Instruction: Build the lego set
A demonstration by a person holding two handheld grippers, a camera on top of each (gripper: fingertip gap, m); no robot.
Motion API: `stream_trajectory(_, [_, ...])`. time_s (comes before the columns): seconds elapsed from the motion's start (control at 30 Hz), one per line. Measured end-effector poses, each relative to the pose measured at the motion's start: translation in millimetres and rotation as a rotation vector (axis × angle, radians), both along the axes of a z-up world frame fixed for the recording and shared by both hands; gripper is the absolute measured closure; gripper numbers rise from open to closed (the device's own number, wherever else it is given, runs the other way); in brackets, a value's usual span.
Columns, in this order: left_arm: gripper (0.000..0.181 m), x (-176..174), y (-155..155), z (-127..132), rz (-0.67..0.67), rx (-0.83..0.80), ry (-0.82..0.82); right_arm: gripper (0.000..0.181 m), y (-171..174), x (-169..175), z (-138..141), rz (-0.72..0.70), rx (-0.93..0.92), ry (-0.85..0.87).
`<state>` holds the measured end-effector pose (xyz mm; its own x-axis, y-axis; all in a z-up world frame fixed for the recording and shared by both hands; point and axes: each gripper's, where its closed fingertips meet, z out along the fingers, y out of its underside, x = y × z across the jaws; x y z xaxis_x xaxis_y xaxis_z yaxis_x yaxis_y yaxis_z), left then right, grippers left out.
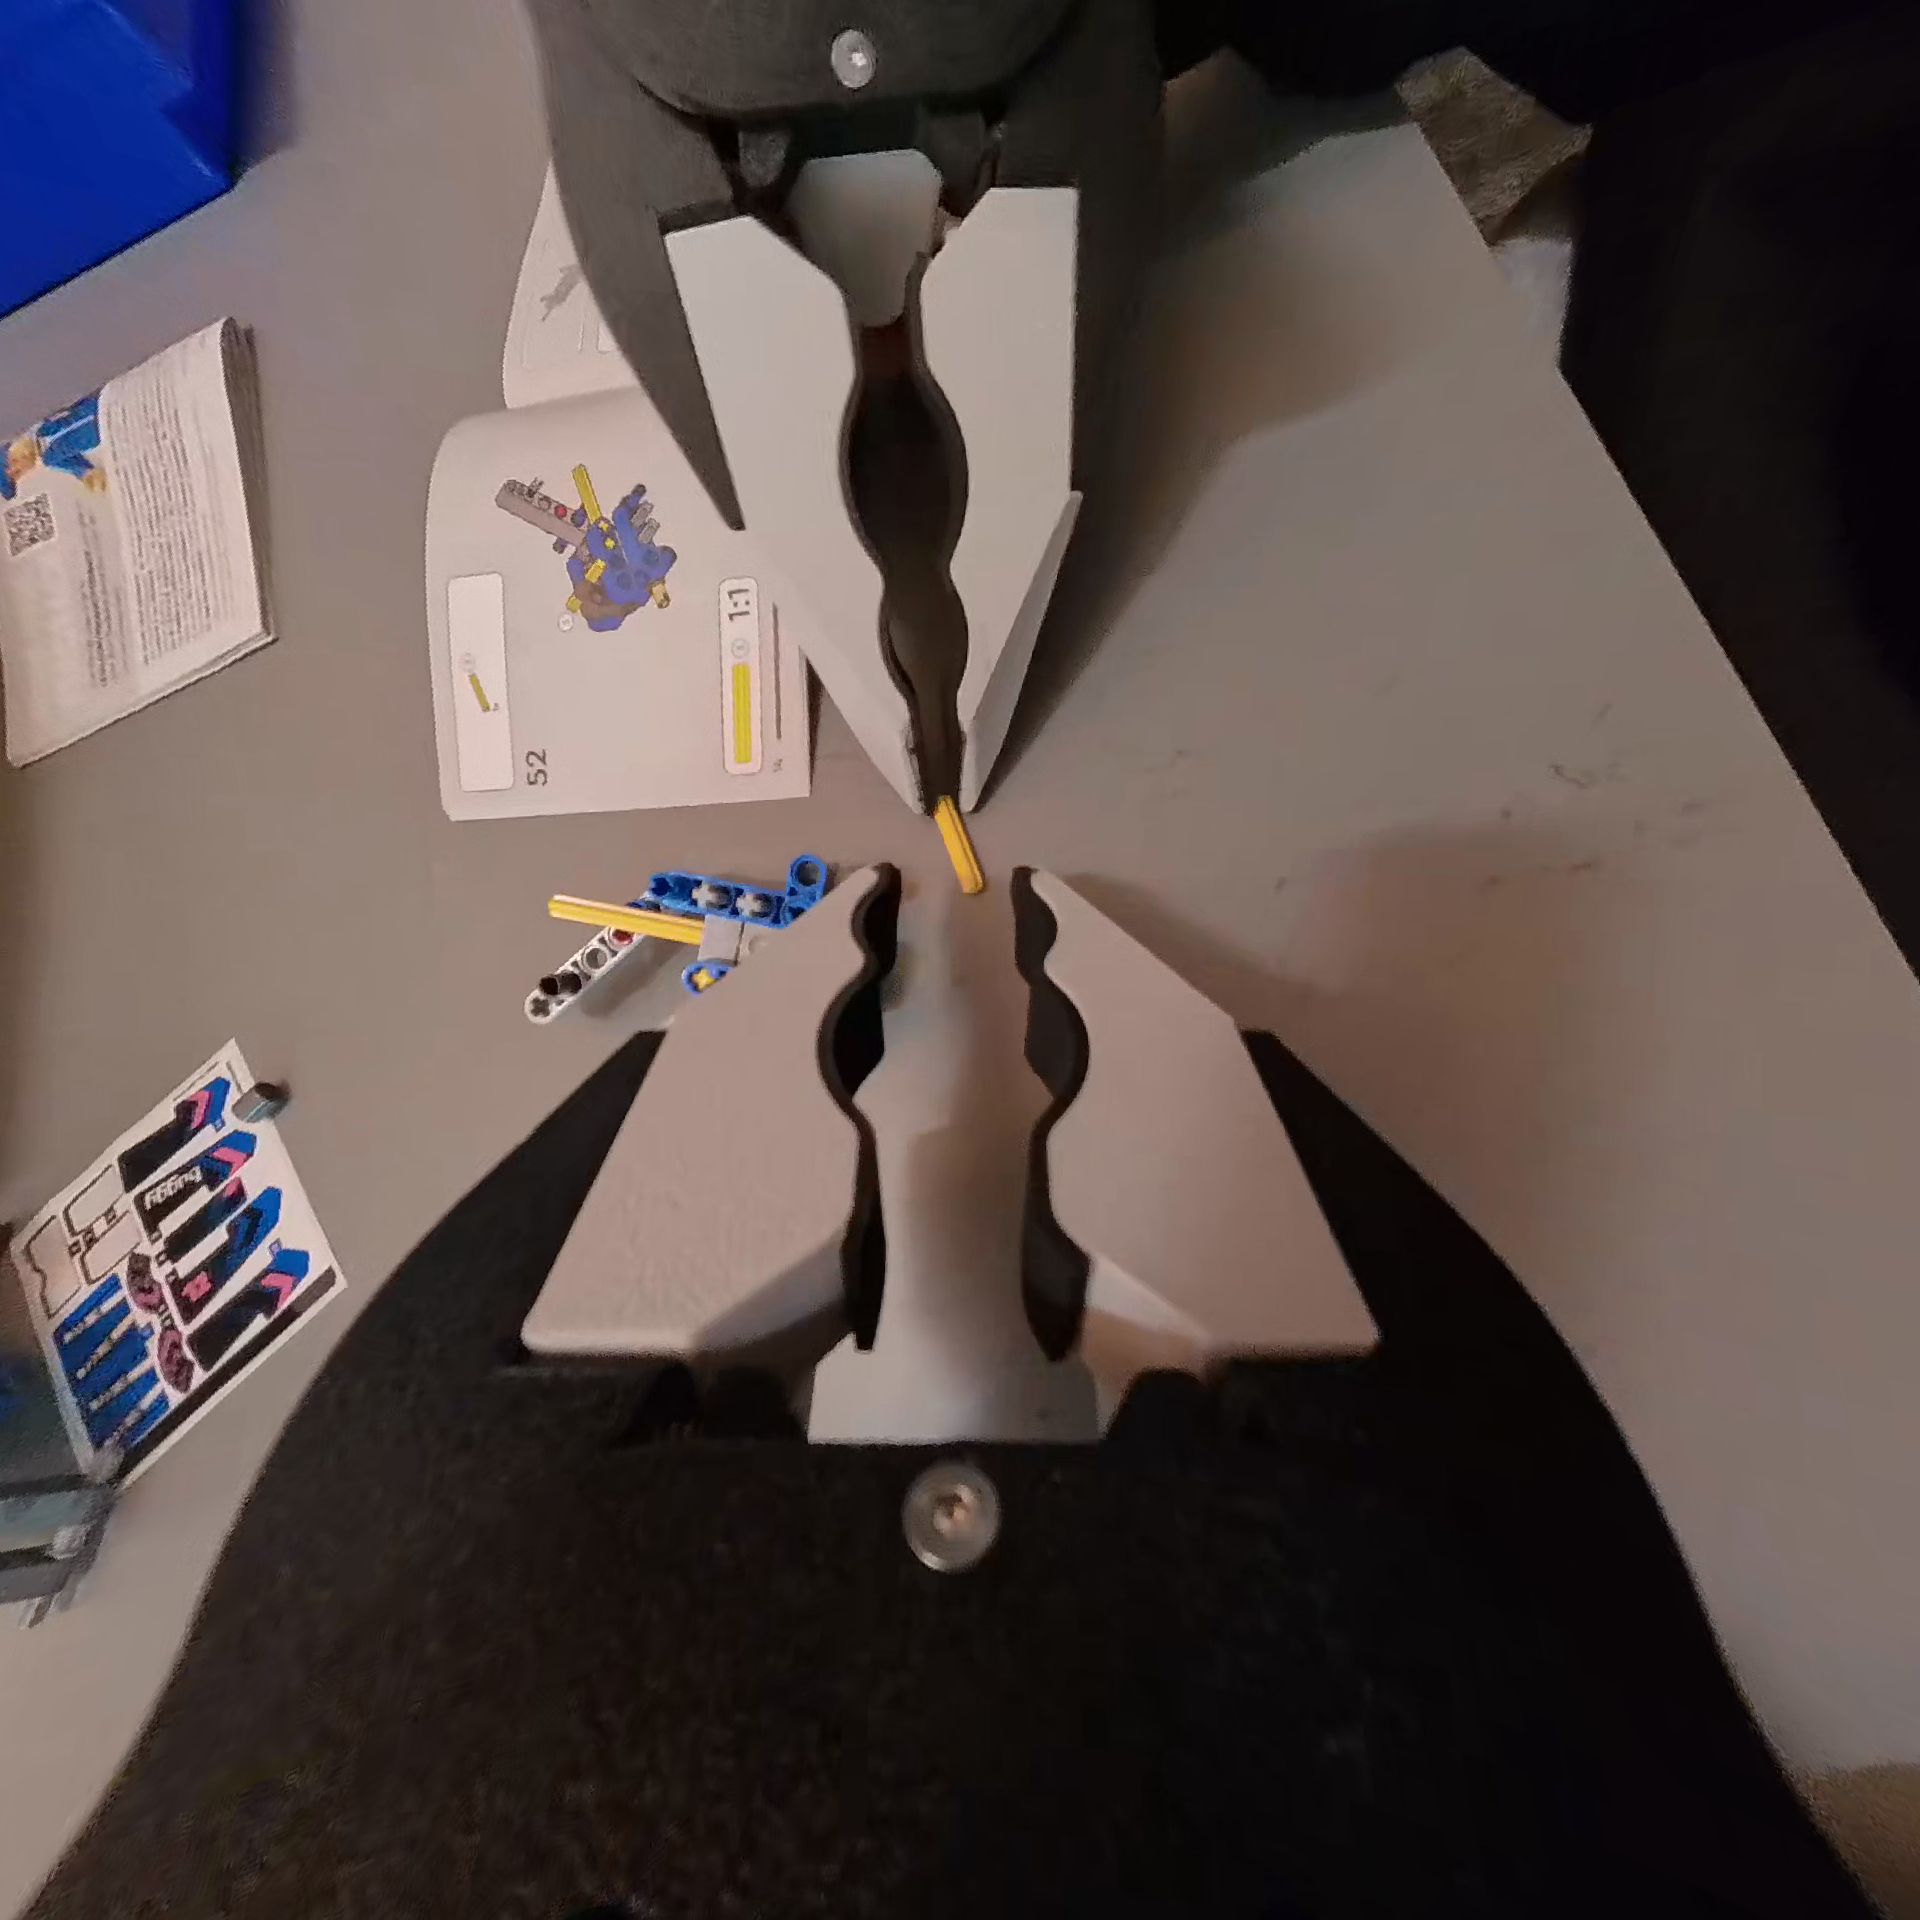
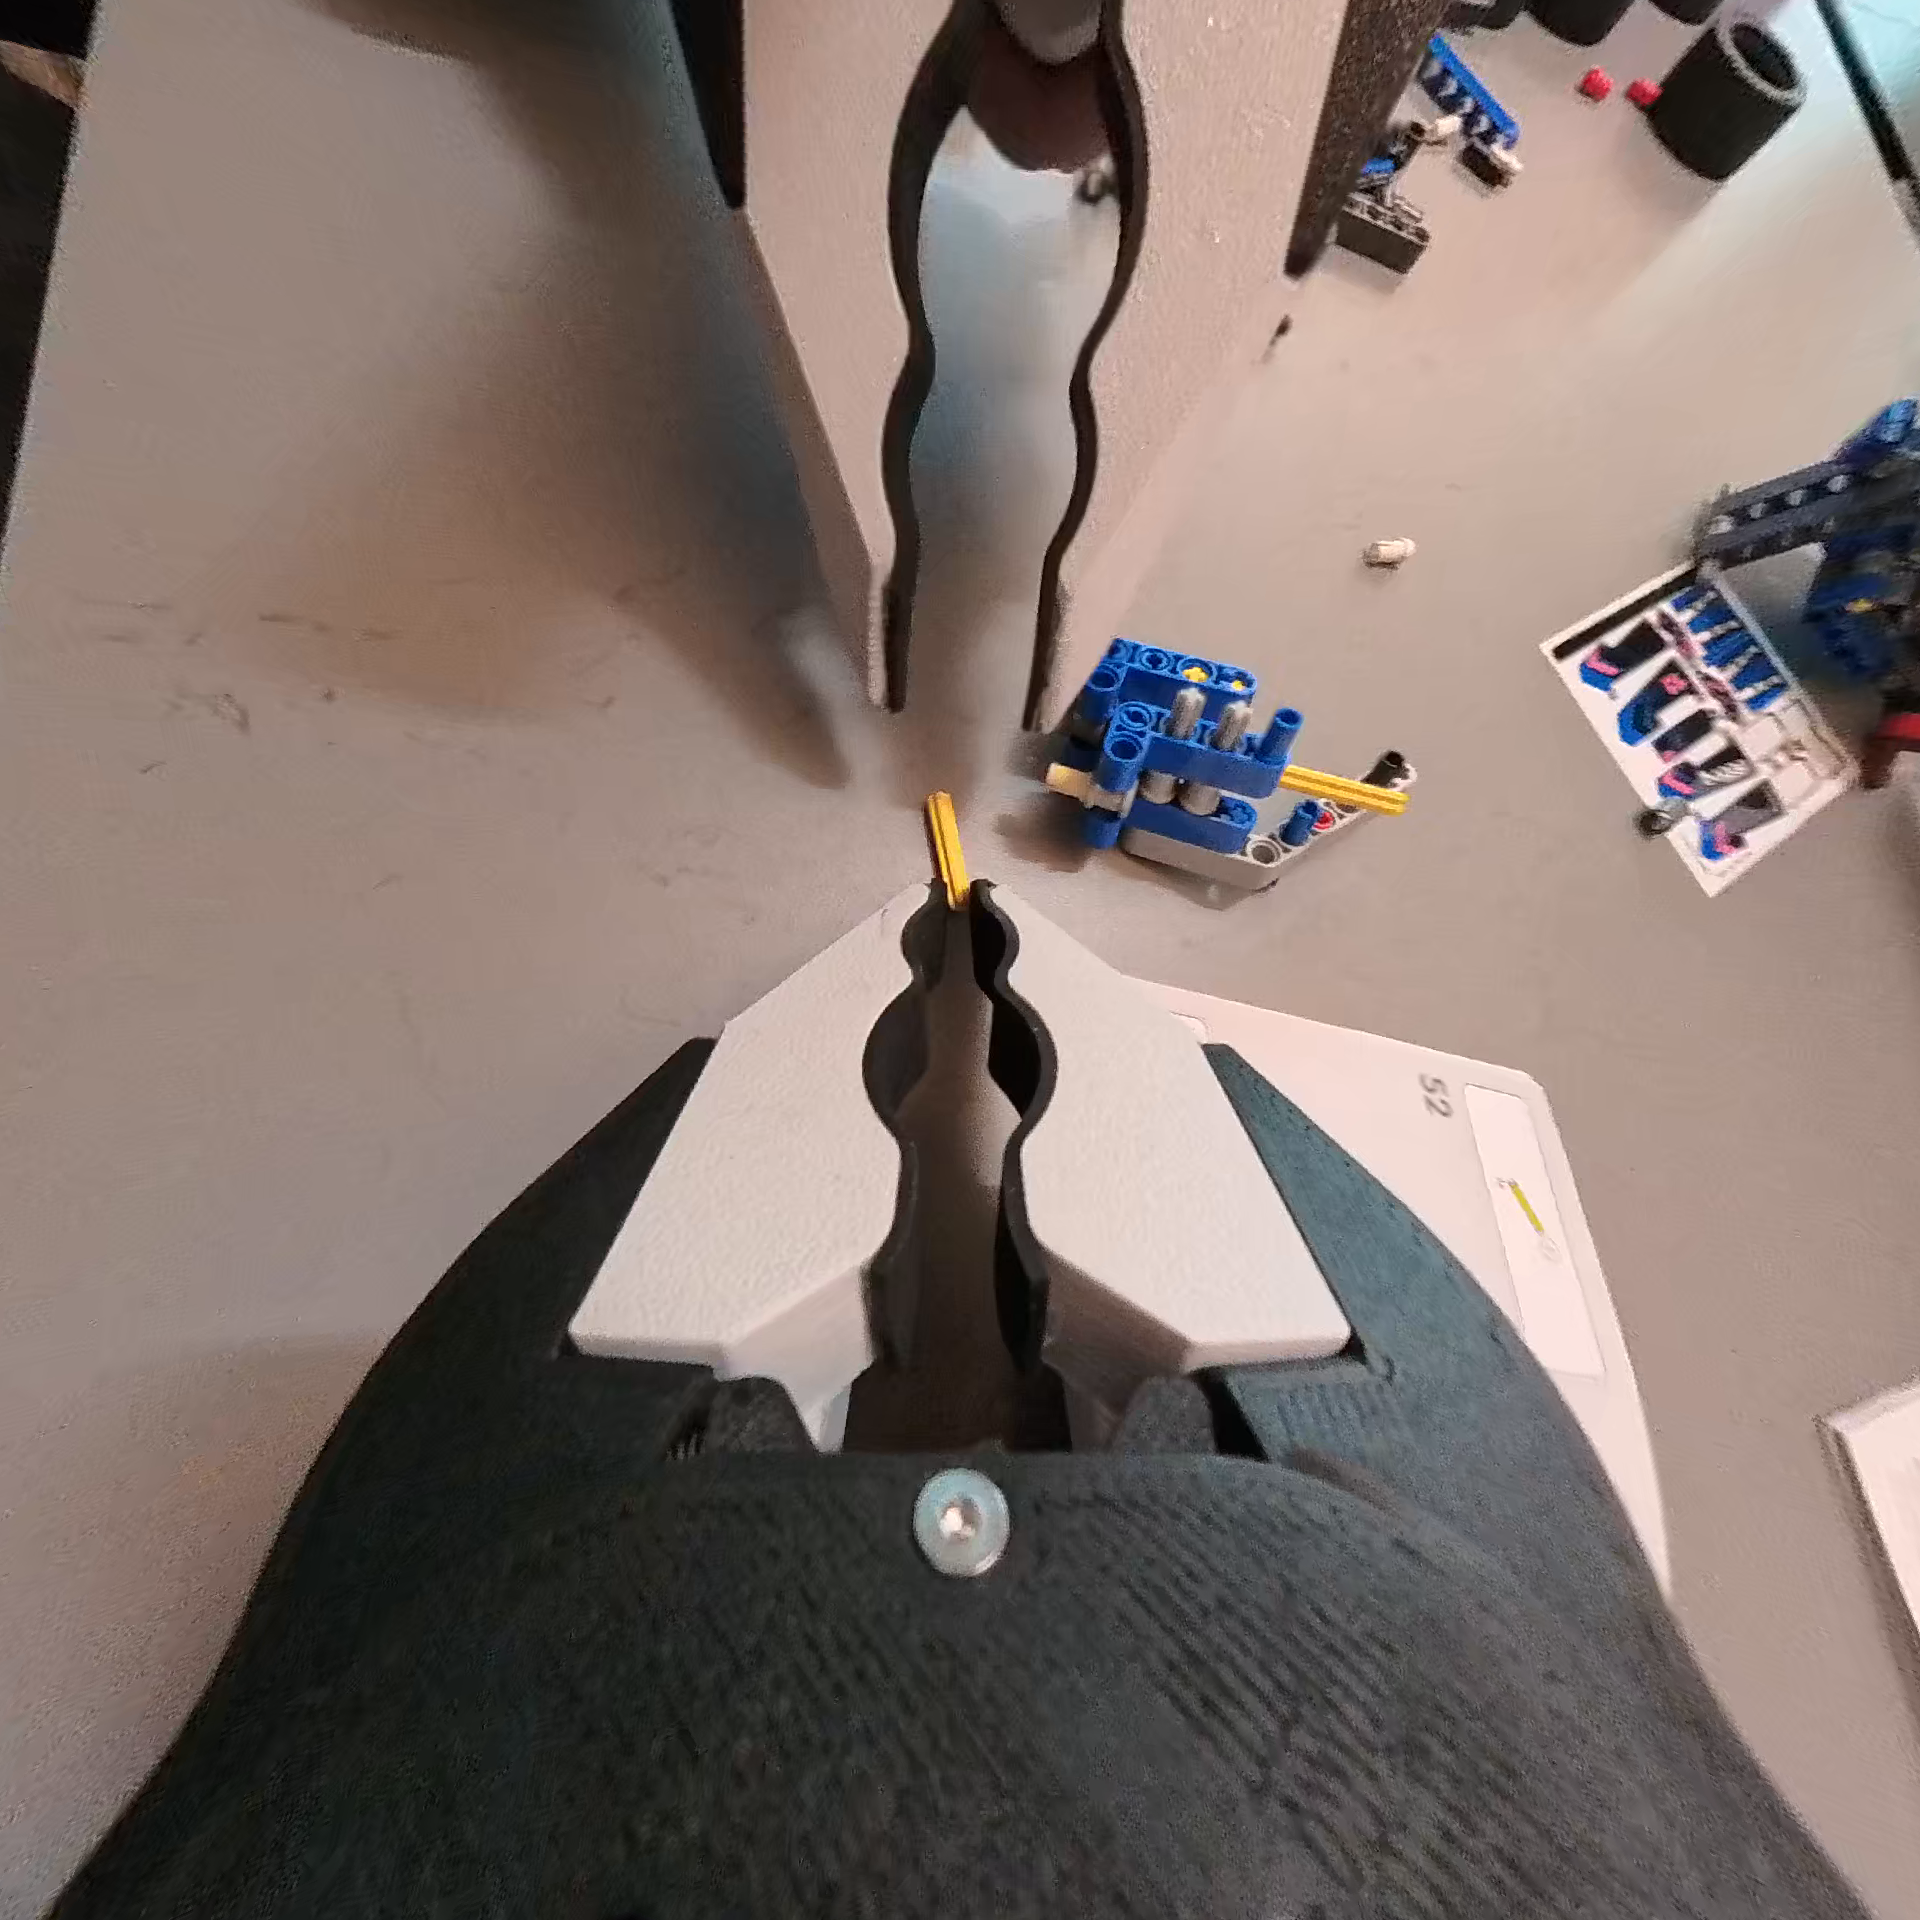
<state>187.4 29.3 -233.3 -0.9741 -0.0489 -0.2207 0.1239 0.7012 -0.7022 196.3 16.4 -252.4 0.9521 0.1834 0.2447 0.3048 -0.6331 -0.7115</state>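
Two hand-held grippers face each other tip to tip over a grey worktop (image 1: 1351, 727). The right hand-held gripper (image 2: 961, 896) has its fingers pressed together at the tips on a short yellow axle (image 2: 948, 847), which projects forward and tilts slightly left; in the left wrist view the same axle (image 1: 958, 854) points down toward the opposing tips. The left hand-held gripper (image 1: 954, 883) is spread, its two dark wavy pads apart with bare worktop between them; the axle's free end lies just at the mouth of that gap, touching neither pad as far as can be seen.

The partly built blue and grey lego assembly (image 2: 1184, 769) lies on the worktop just beside the left gripper's tip, to the right in the right wrist view; a longer yellow axle (image 2: 1345, 792) sticks out of its side. The open instruction booklet (image 1: 613, 623) lies flat near it, partly under the right gripper. A sticker sheet (image 1: 177, 1247) and a second booklet (image 1: 135, 540) lie farther out, well apart from the grippers. A blue bin (image 1: 104, 114) occupies one corner.

The worktop on the side away from the assembly is bare up to its far edge (image 1: 1662, 582). Loose parts, a black tyre (image 2: 1730, 99) and a larger blue build (image 2: 1860, 551) sit toward the right margin of the right wrist view.
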Motion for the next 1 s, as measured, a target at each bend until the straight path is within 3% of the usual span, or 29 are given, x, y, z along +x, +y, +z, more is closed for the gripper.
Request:
stream_trajectory(0.03, [0.162,0,-1,-1,0.006,0.001,0.001,0.179,0,4,2,-0.032,0.007,-0.031])
stream_trajectory(0.27, [0.163,9,-3,1,0.063,0.01,-0.059,0.179,4,1,33,-0.107,0.116,-0.155])
stream_trajectory(0.4, [0.179,8,-7,9,0.046,-0.025,-0.11,0.179,5,1,38,-0.112,0.113,-0.171])
stream_trajectory(0.5, [0.18,10,-6,16,0.055,-0.044,-0.14,0.179,5,0,48,-0.111,0.153,-0.184])
stream_trajectory(0.8, [0.18,-3,-14,51,-0.031,-0.264,-0.127,0.178,2,-18,87,-0.02,0.431,0.032])
stream_trajectory(1.0, [0.18,-4,-15,57,-0.041,-0.295,-0.14,0.178,2,-18,87,-0.009,0.439,0.015])
